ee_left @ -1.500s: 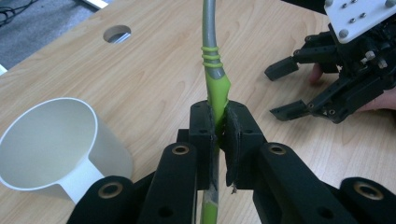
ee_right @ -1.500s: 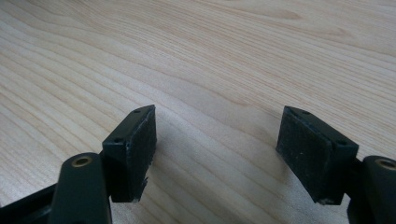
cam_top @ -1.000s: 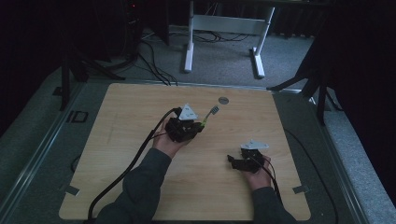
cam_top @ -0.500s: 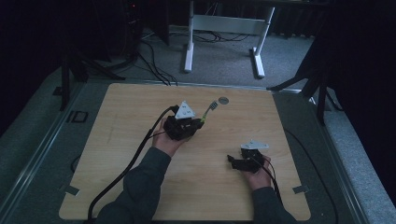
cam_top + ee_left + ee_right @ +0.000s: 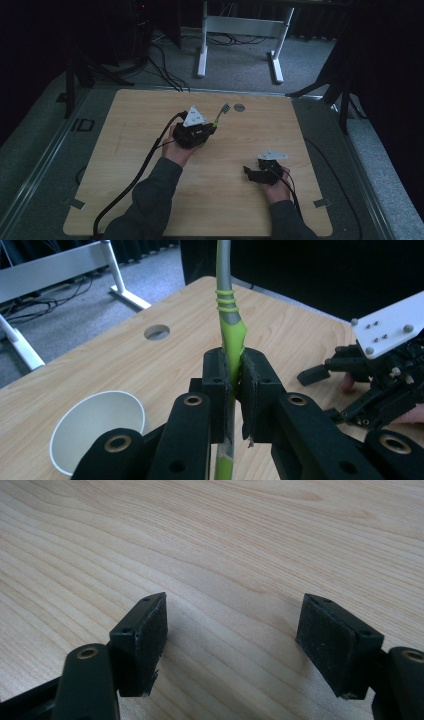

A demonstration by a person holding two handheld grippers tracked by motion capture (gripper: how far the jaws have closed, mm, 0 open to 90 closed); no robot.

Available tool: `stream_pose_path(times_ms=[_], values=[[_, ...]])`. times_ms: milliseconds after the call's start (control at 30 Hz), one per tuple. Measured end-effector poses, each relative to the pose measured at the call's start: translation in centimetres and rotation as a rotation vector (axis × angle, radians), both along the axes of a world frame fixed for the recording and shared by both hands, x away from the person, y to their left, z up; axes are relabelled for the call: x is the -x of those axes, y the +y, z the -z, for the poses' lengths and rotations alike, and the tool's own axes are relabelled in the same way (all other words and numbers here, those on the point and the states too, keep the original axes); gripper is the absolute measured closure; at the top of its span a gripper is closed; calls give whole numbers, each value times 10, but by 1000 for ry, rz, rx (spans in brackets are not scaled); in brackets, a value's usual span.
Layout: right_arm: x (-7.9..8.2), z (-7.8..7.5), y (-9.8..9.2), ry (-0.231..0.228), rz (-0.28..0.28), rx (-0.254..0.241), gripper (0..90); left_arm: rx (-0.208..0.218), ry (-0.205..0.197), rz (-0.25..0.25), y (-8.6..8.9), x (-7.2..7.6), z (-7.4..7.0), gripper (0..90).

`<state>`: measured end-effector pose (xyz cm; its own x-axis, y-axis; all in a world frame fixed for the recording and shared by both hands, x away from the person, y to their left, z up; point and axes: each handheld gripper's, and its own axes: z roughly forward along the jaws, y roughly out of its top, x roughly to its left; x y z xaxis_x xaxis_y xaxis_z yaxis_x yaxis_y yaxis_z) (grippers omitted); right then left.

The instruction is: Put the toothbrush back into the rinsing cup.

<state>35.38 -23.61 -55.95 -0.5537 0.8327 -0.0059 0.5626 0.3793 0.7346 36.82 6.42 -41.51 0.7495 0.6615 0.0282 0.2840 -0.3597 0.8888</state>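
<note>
1. Left gripper (image 5: 233, 385) has its jaws pinching a fork's (image 5: 230, 335) green handle. The high view shows the tines (image 5: 225, 107) pointing toward the table's far edge.
2. The left gripper view also shows a white paper cup (image 5: 95, 427) lying on its side w/ mouth open, just beside the jaws.
3. Right gripper (image 5: 232, 645) has jaws spread wide, low over bare wood.
4. Light wood table (image 5: 135, 115) w/ a round hole (image 5: 239, 107); grey carpet, white desk legs (image 5: 202, 50) behind.

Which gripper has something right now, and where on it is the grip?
The left gripper is shut on a green-handled metal fork, clamped on the green handle. The right gripper is open, holding nothing.
</note>
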Motion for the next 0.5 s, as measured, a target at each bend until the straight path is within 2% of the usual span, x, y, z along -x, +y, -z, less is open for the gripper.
stream_pose_path(times_ms=[300,500], values=[[0,0,0,0,0,0,279,50,-7,-40,10,-1,3,827],[0,0,0,0,0,0,279,62,-25,-61,13,-2,2,827]])
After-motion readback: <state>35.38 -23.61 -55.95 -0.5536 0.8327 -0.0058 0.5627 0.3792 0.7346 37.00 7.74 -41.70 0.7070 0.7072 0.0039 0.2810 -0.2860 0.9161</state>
